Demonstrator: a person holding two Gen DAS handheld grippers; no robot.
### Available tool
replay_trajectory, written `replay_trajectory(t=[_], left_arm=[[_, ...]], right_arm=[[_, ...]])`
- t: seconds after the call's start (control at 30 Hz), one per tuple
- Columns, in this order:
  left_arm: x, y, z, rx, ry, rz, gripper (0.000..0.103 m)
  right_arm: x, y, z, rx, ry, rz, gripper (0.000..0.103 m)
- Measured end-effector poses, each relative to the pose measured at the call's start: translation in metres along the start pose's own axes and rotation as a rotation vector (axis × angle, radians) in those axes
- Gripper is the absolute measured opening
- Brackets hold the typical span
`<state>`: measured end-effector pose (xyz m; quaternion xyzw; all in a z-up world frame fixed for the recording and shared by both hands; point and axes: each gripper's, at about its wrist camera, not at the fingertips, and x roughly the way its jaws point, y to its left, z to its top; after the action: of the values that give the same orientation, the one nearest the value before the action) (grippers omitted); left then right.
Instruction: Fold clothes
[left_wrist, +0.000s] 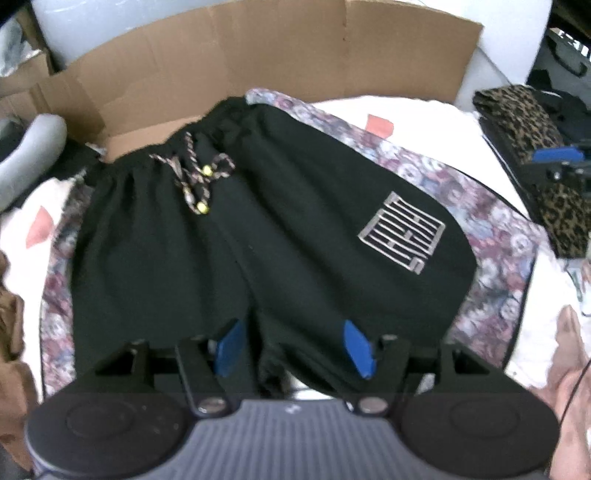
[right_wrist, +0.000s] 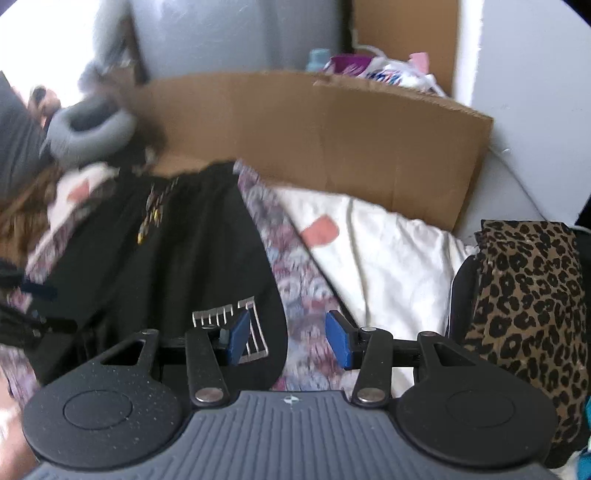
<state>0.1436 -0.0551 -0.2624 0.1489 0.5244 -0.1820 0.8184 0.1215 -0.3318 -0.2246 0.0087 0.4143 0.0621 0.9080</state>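
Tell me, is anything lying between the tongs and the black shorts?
Nothing visible. The left tongs are open right above the crotch of the shorts. The right tongs are open above the hem by the logo. Only the drawstring lies on top, at the waistband.

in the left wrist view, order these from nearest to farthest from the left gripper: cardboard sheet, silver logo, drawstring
From the left gripper:
1. silver logo, ahead to the right on the black shorts
2. drawstring, ahead to the left at the waistband
3. cardboard sheet, beyond the shorts
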Motion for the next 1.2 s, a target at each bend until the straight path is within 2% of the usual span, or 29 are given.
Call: replay_trajectory(t=[0.13,0.2,0.3,0.37,0.47,0.77,0.9,1.2], left_arm=[[0.005,-0.008,-0.01,0.016,-0.001,-0.017,0.065],[0.004,-0.01,-0.014,0.002,-0.001,-0.038,0.065],[0.004,-0.01,-0.022,-0.03,0.005,-0.073,0.065],[0.007,-0.01,-0.027,-0.043,0.014,-0.081,0.065],[0.016,-0.007,-0.035,-0.077,0.046,-0.086,0.065],[0.033,-0.016,-0.052,-0.105,0.104,-0.133,0.064],[0.037,-0.017,-0.056,-0.111,0.121,-0.145,0.064],[0.042,-0.026,-0.062,-0.094,0.164,-0.182,0.062]], right_arm=[[0.002,0.001,-0.014,0.017,0.025,0.033,0.052],[0.006,0.0,-0.021,0.06,0.027,0.057,0.052],[0.012,0.008,-0.032,0.036,0.039,0.077,0.052],[0.014,0.014,-0.04,-0.006,0.035,0.058,0.052],[0.021,0.01,-0.052,-0.004,0.063,0.041,0.052],[0.026,-0.03,-0.084,0.05,0.116,-0.07,0.052],[0.029,-0.044,-0.089,0.062,0.118,-0.116,0.051],[0.048,-0.062,-0.085,0.092,0.133,-0.138,0.051]])
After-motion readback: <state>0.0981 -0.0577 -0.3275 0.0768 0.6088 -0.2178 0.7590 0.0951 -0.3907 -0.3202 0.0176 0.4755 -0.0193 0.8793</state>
